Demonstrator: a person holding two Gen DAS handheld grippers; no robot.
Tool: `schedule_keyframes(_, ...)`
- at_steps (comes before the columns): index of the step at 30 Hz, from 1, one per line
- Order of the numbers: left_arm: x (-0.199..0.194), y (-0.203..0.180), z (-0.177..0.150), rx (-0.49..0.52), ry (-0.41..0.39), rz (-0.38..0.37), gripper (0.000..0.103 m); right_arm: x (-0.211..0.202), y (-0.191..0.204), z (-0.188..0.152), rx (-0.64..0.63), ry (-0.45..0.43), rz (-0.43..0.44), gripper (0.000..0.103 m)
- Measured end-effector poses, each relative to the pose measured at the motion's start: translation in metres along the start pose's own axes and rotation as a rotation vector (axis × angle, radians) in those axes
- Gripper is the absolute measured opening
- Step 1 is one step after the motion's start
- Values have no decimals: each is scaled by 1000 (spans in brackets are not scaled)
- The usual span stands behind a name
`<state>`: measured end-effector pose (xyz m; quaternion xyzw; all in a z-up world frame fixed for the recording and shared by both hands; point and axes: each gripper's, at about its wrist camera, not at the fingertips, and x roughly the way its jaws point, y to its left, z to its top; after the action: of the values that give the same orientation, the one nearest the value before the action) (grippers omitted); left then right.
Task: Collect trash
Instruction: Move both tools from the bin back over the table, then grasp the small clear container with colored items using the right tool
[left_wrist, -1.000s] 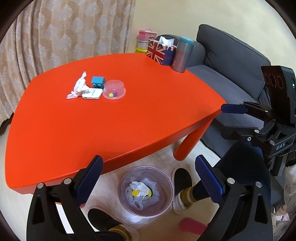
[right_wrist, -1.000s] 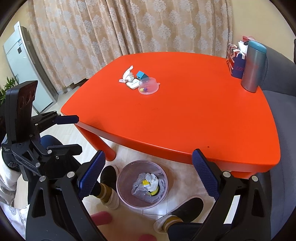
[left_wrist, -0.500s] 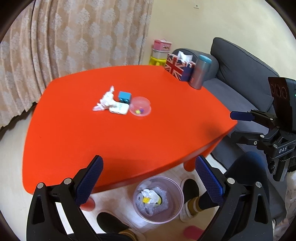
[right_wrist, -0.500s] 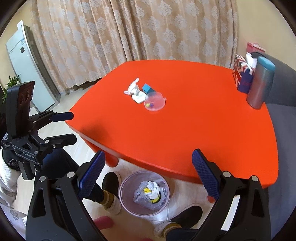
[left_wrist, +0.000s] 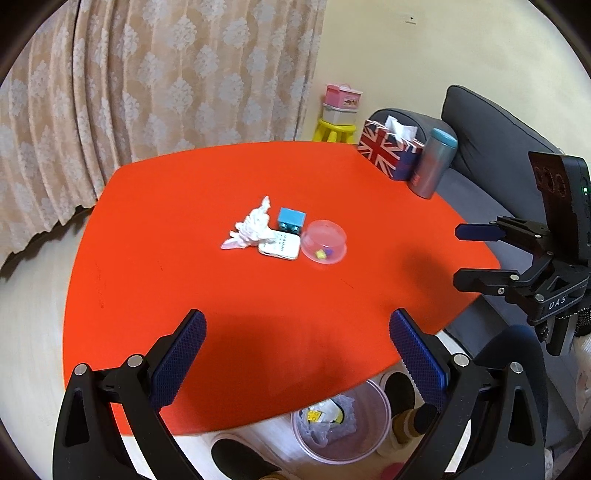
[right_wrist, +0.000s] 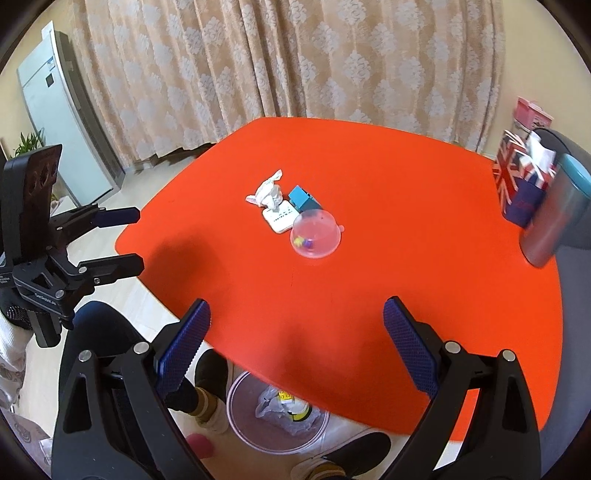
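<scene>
Tissue (left_wrist: 253, 229) lies crumpled mid-table (left_wrist: 184, 280), well ahead of both grippers, touching a white card. Left gripper (left_wrist: 297, 354) and right gripper (right_wrist: 295, 334) hover spread, empty. Step: approach. Next: reach forward, pinch tissue, carry to bin (left_wrist: 341, 424) below.

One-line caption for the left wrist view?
Open left tool above red table, facing crumpled tissue; bin below.

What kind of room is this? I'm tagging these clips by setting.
Most likely a home living room: a grey sofa beside a low red table, floor-length patterned curtains, and a tissue box.
</scene>
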<state>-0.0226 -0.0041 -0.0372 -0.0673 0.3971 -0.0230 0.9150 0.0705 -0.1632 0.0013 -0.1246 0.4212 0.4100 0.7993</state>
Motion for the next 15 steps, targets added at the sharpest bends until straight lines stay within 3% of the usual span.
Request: schedule_keyframes(15,30,30,17,-22,31,5,96,80,-9,51,-65,89,36,93)
